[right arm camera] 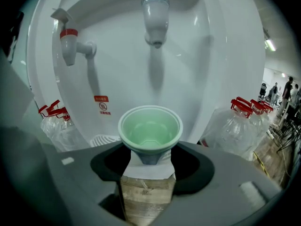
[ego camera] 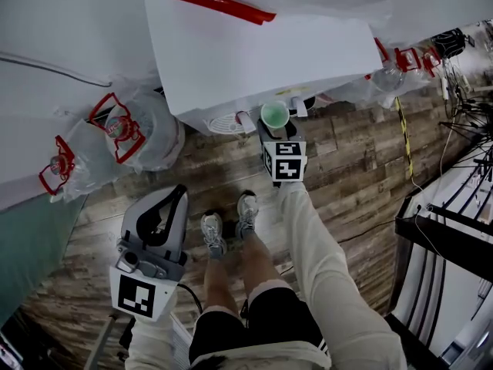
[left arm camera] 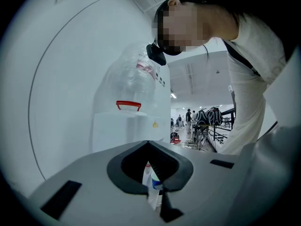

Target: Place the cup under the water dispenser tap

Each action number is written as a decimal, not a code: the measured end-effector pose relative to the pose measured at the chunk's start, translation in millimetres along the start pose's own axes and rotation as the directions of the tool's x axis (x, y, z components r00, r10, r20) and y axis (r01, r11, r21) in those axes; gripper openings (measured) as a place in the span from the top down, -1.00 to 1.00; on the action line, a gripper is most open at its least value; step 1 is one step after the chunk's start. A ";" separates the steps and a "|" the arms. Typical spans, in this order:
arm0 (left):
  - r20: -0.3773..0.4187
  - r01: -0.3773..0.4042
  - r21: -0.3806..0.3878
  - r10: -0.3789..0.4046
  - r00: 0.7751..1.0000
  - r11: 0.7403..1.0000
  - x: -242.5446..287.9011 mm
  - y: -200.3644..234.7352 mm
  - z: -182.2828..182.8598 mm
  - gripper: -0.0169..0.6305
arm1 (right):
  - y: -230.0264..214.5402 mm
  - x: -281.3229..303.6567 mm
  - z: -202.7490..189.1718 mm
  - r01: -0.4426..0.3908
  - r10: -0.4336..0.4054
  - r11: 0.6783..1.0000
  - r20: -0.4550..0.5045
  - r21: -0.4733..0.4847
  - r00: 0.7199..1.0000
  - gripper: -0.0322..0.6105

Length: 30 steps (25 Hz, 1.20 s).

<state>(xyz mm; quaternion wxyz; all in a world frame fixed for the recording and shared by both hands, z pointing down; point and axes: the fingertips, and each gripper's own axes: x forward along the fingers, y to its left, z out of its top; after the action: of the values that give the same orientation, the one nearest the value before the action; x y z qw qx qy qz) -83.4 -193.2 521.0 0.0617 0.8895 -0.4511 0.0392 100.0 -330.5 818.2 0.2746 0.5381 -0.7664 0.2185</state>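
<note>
While the left tongs (left arm camera: pixel 148 144) hang low at our side, grey plastic with dark pads, tips pressed together on nothing, the right tongs (right arm camera: pixel 149 155) clench the narrow foot of the cup (right arm camera: pixel 150 132). Cup: smooth thin plastic, round, tapering downward, pale green within, bluish outside. It stands upright, long axis vertical, mouth up; inside we see only its pale bottom. It sits in the recess of the glossy white dispenser (right arm camera: pixel 202 79), in line beneath the white tap (right arm camera: pixel 155 20) and apart from it. A second tap (right arm camera: pixel 70 41) with a red collar juts out at left. Beyond, clear rounded water bottles (right arm camera: pixel 240 126) with red handles, wrapped in film; contents unclear.
</note>
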 end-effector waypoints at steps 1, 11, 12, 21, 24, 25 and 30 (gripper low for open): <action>-0.003 -0.003 0.002 0.003 1.000 1.000 0.1 0.8 -0.8 0.93 | -0.5 2.1 -1.3 0.001 -0.001 1.000 -0.002 0.000 1.000 0.04; -0.018 -0.024 0.011 0.024 1.000 1.000 0.5 3.4 -6.7 0.93 | -6.7 14.7 -7.9 0.015 -0.015 1.000 -0.008 -0.014 1.000 0.04; -0.018 -0.025 0.010 0.025 1.000 1.000 1.1 3.6 -6.9 0.93 | -7.2 15.5 -8.1 0.014 -0.014 1.000 -0.008 -0.015 1.000 0.04; -0.026 -0.032 0.007 0.032 0.999 0.999 1.4 5.3 -9.9 0.93 | -5.9 21.1 -4.8 -0.005 0.004 1.000 -0.007 -0.010 1.000 0.04; -0.026 -0.032 0.009 0.032 0.999 0.999 0.6 5.1 -8.9 0.93 | -5.6 20.5 -5.2 0.000 -0.001 1.000 -0.011 -0.026 1.000 0.03; -0.025 -0.032 0.009 0.033 0.999 0.999 0.4 5.1 -8.3 0.93 | -5.1 20.1 -5.0 -0.001 0.000 0.999 -0.011 -0.033 1.000 0.03; -0.024 -0.030 0.011 0.030 0.999 0.999 -2.5 3.5 -5.1 0.93 | -2.5 13.7 -4.4 -0.015 0.015 1.000 -0.003 -0.024 1.000 -0.05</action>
<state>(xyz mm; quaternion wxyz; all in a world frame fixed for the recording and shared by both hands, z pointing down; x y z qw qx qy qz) -87.7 -192.5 526.0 0.0617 0.8824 -0.4634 0.0533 99.4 -338.2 830.5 0.2805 0.5286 -0.7726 0.2120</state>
